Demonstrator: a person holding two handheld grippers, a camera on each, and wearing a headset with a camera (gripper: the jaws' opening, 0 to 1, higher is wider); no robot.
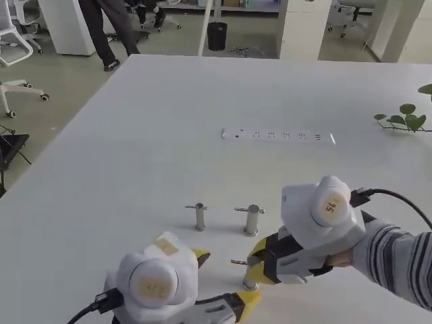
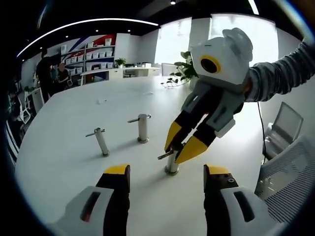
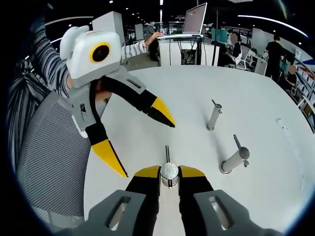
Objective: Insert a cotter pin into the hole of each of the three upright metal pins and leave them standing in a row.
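Jaws of right gripper (image 2: 177,150) clamp nearest metal pin (image 3: 169,173); left gripper (image 3: 145,147) spread wide, holding nothing

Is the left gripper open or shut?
Open: the left gripper has its jaws wide apart, holding nothing, while the right gripper clasps the nearest metal pin.

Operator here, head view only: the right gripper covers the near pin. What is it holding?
Observer: In the right gripper view, the right gripper is shut on the head of the near pin.
Operator: Cotter pin in?
Observer: The left gripper view shows the cotter pin sticking sideways from the pin's top; how far through is hidden.
Operator: Is the left gripper touching anything?
Observer: No. The right gripper view shows the left gripper open, its fingers apart from the pin.
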